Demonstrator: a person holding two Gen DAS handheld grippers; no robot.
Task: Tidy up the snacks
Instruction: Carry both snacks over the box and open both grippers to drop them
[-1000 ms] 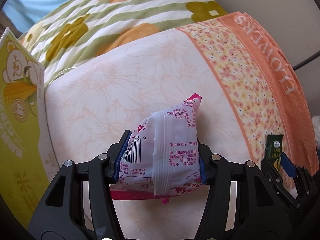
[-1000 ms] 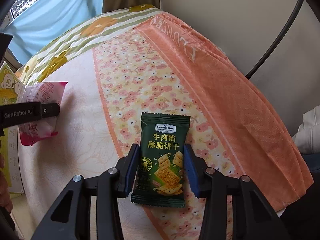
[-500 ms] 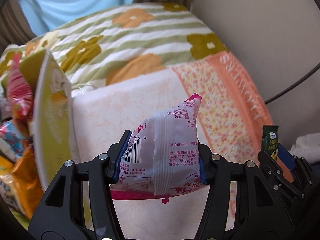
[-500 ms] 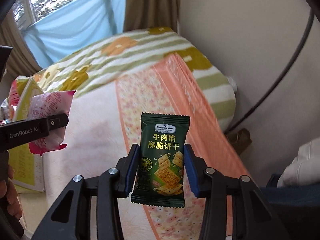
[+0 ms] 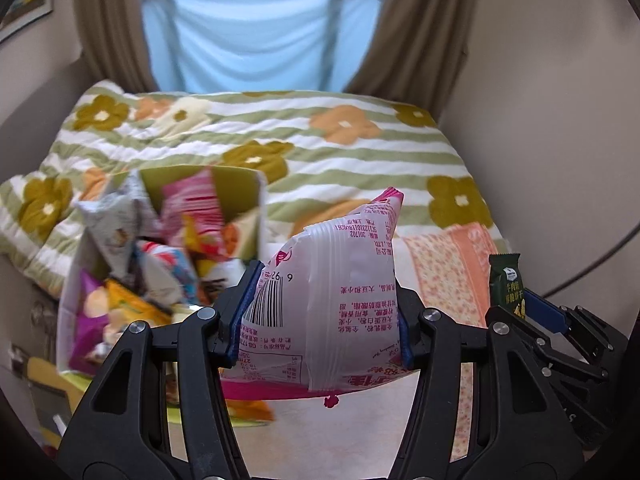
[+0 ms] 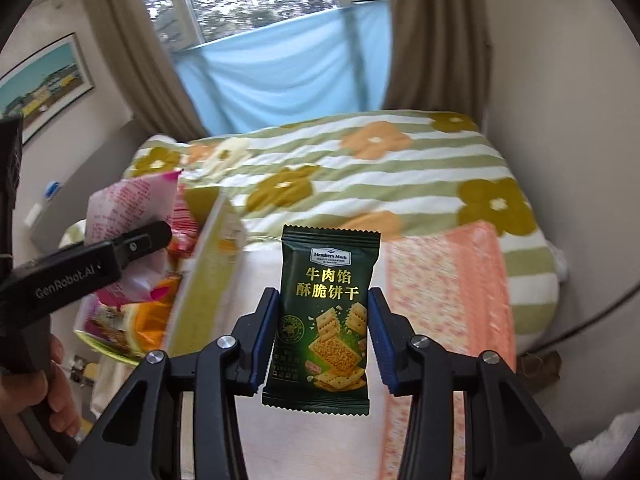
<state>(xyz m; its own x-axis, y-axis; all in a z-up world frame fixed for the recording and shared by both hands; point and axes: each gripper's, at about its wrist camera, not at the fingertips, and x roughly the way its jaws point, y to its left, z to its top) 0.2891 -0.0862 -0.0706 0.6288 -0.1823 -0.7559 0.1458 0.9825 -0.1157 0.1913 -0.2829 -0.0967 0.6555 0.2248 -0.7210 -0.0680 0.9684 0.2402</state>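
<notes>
Here both grippers carry one packet each above the bed (image 5: 360,148). The left gripper (image 5: 322,316) is clamped on a pink-and-white snack bag (image 5: 332,300), its blue-padded fingers (image 5: 240,312) pressing the puffy sides near the barcode; the right gripper (image 6: 322,340) is closed tight on a dark green cracker packet (image 6: 324,320), gripped at mid-height with the printed face toward the camera. The open snack box (image 5: 244,184), already crowded with mixed wrappers, stands on the bed to the left of both packets, its yellow-green flap raised.

The step in hand appears to be delivery into that box. To do it well, each packet should be brought over the opening past the raised flap, not against it, since a knock could tip the light cardboard. Releasing one packet at a time seems wise, the left first as it sits nearer the box. The air-filled bag may slip or pop if squeezed harder; the flat cracker packet should be lowered edge-first into a gap between wrappers.
</notes>
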